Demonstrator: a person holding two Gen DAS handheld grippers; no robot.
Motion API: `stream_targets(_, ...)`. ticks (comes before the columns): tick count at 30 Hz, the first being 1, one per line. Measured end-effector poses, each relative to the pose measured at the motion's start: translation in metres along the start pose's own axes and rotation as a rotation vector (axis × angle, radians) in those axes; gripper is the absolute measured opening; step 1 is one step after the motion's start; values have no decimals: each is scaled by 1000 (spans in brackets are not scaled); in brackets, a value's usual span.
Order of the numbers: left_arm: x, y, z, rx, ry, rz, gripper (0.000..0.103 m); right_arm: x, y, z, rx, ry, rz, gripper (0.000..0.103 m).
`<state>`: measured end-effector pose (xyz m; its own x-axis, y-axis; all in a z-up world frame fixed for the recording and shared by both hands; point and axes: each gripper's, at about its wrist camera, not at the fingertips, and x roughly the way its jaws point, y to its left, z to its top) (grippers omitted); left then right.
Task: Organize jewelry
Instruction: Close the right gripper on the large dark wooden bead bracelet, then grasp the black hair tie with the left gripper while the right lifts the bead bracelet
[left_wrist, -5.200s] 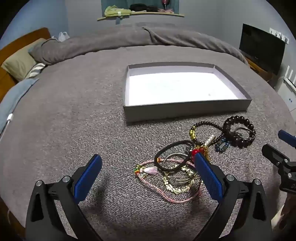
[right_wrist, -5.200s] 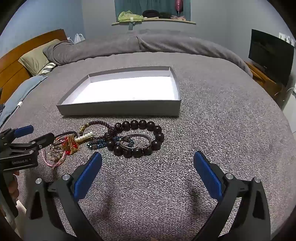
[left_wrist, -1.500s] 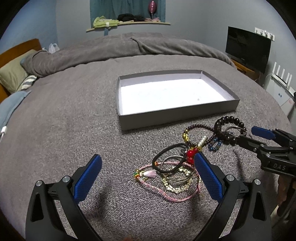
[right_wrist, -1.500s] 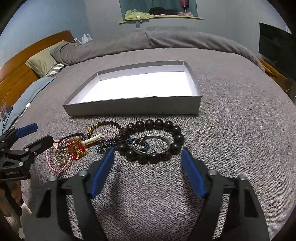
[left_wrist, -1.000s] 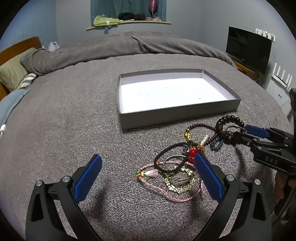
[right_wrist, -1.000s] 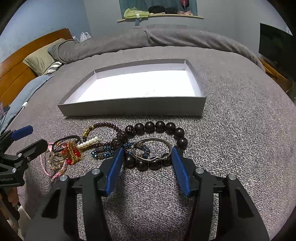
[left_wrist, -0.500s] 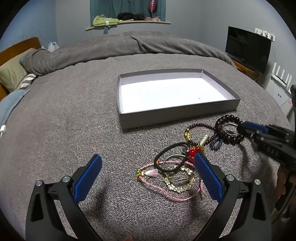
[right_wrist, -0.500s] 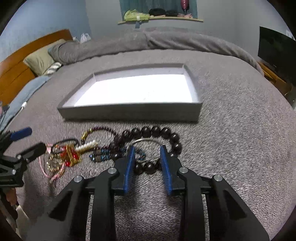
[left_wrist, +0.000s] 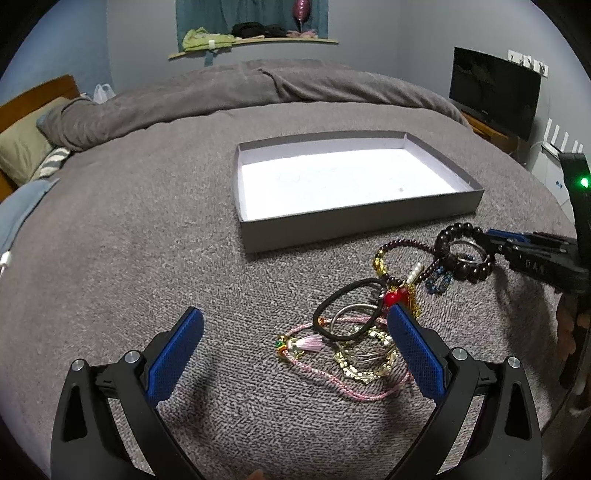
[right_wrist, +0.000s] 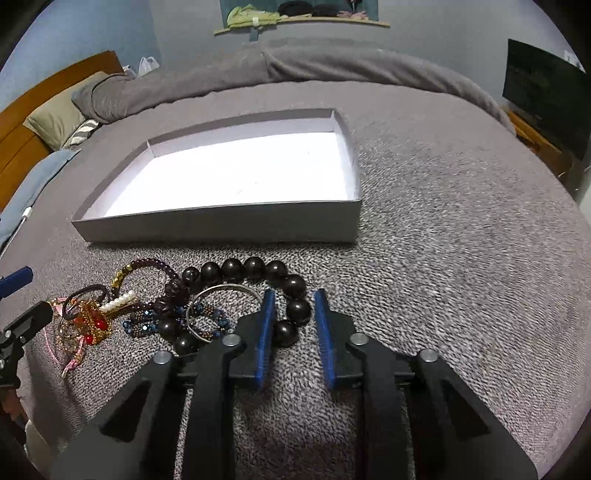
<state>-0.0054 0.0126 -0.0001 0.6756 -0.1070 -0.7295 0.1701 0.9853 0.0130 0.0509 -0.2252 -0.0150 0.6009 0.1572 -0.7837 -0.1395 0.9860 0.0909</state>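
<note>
A pile of jewelry lies on the grey bedspread in front of a shallow grey box (left_wrist: 362, 225) (right_wrist: 221, 225) with a white floor. A dark large-bead bracelet (right_wrist: 255, 267) (left_wrist: 448, 236) lies at the pile's right end with a silver bangle (right_wrist: 221, 290) on it. My right gripper (right_wrist: 293, 315) has its jaws nearly shut around the bracelet's right-hand beads; the blue pads (right_wrist: 266, 332) still show a narrow gap. It also shows in the left wrist view (left_wrist: 495, 240). My left gripper (left_wrist: 295, 354) is open and empty, above a black hair tie (left_wrist: 347, 314), pink cord and gold chain (left_wrist: 365, 369).
A small purple bead bracelet (right_wrist: 147, 264), a pearl piece and a red-and-gold charm (right_wrist: 92, 325) lie tangled in the pile. A rumpled grey duvet (left_wrist: 258, 88) and pillows lie at the far side. A dark TV (left_wrist: 495, 88) stands at the right.
My right gripper has moved in onto the dark bead bracelet and narrowed from wide open to nearly shut around its beads. My left gripper has stayed open in place.
</note>
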Motion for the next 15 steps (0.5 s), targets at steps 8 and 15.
stream_targets(8, 9, 1, -7, 32, 36, -45, 97, 16, 0, 5, 0, 42, 26, 19)
stream_targets(15, 10, 2, -7, 61, 36, -52, 95, -3, -2, 5, 20, -21, 64, 14)
